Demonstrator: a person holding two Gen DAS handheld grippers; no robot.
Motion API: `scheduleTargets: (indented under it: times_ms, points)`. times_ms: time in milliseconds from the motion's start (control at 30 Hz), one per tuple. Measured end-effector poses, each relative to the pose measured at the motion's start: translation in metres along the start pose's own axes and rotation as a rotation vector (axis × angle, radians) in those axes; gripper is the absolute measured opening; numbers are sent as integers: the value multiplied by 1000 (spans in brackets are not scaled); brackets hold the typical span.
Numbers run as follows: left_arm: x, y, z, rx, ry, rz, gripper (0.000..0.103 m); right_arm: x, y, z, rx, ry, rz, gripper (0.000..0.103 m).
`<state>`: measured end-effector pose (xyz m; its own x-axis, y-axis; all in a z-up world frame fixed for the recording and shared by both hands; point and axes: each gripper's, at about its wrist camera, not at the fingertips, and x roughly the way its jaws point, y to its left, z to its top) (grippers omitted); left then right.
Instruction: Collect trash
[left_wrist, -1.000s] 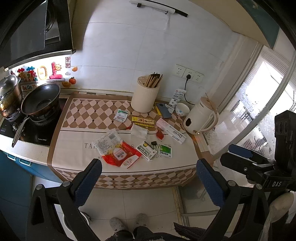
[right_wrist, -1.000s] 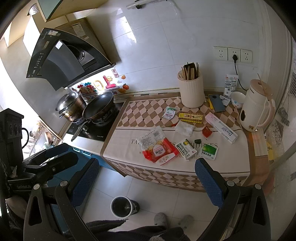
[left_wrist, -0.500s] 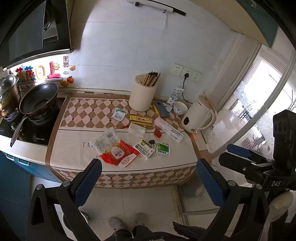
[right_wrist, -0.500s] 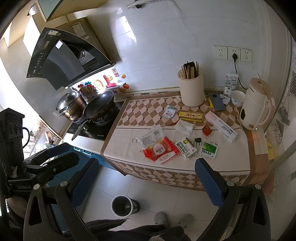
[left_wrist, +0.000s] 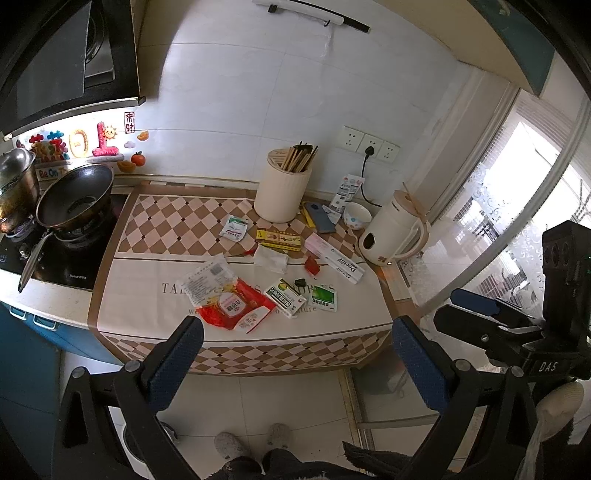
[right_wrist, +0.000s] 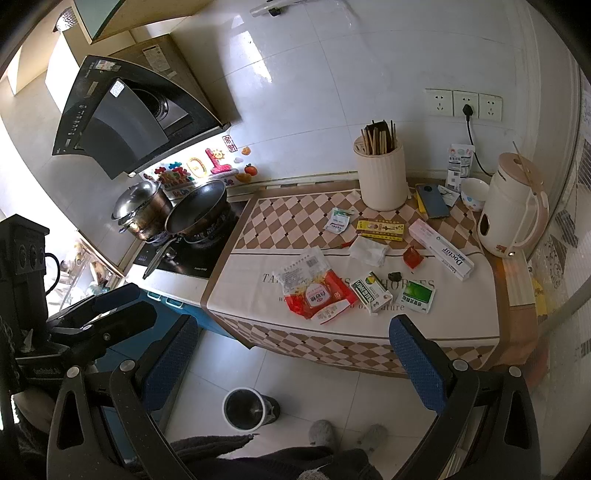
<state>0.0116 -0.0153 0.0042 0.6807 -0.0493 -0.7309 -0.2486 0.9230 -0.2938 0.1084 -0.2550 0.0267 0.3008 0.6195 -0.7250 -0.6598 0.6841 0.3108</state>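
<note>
Both grippers are held wide apart and empty, short of a kitchen counter (right_wrist: 476, 334): the left gripper (left_wrist: 295, 360) and the right gripper (right_wrist: 291, 360). Wrappers are scattered on the counter's cloth, a red packet (right_wrist: 314, 295) nearest its front edge. A small bin (right_wrist: 245, 408) is seen on the floor below.
</note>
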Motion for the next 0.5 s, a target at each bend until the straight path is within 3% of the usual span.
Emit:
scheduleTargets:
  times_ms: [300,400,500]
  points:
    - [2,-3,4,10,0,3,103,-2,-1,0,5,-3,1,103]
    - [9,-3,9,39,-37,142,103,-6,-1,-4,25,-13,-8,103]
    - [29,0,15,102,-97,381,103,1,-6,-5,63,-28,-46,103]
